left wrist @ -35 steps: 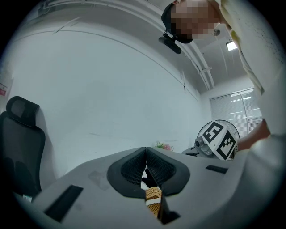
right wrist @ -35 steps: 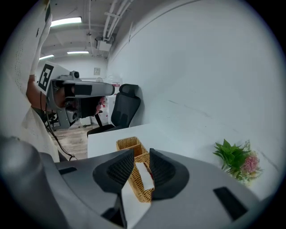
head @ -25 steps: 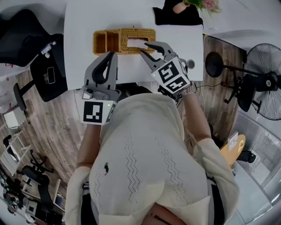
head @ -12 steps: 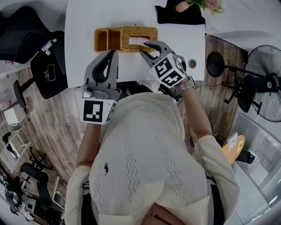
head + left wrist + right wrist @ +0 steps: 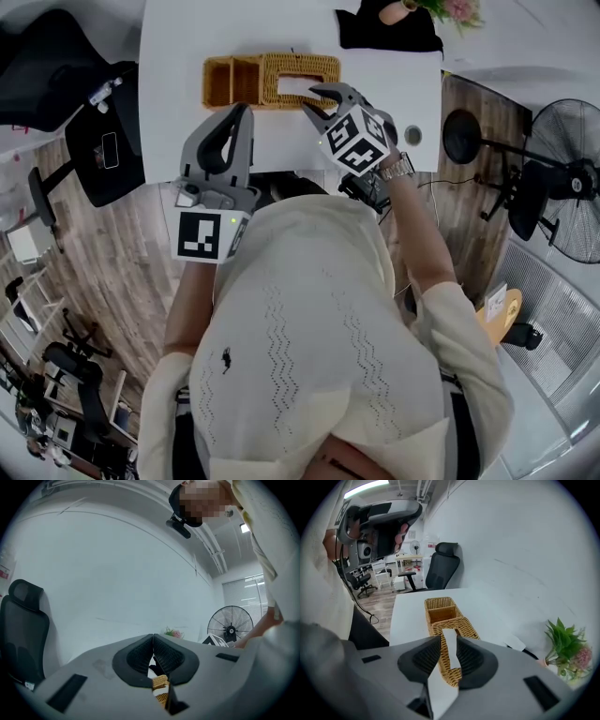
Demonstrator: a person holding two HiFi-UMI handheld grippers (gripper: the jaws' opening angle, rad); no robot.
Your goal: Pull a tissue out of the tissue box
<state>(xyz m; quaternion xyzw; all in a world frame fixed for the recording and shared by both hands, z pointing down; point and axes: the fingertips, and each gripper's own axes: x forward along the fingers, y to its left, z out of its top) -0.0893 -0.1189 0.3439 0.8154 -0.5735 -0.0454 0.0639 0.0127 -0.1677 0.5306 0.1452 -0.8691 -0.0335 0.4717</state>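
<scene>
On the white table [image 5: 178,56], toward its far edge, a wicker tissue box [image 5: 302,67] lies lengthwise, with an open wicker compartment [image 5: 230,82] joined to its left end. A white tissue [image 5: 292,89] shows in the slot on top of the box. Right gripper [image 5: 312,97]: held over the near edge of the box, its jaws apart by a narrow gap and closed on nothing. In the right gripper view the slot and tissue line up with that gap, the box lying beyond the jaw tips and not touching them. How high the gripper is above the box cannot be told. Left gripper [image 5: 243,112]: held near the table's front edge, to the left of the right gripper and short of the box. Its jaws are pressed together at the tips and hold nothing. In the left gripper view a little of the wicker shows through the slit below the closed tips. Beyond the box, at the table's far right corner, a potted plant [image 5: 565,644] with pink flowers stands on a black cloth [image 5: 389,33]. To the left of the table is a black chair [image 5: 443,569], and on the wooden floor to the right stands a fan [image 5: 562,178]. The person wears a cream top [image 5: 309,328].
</scene>
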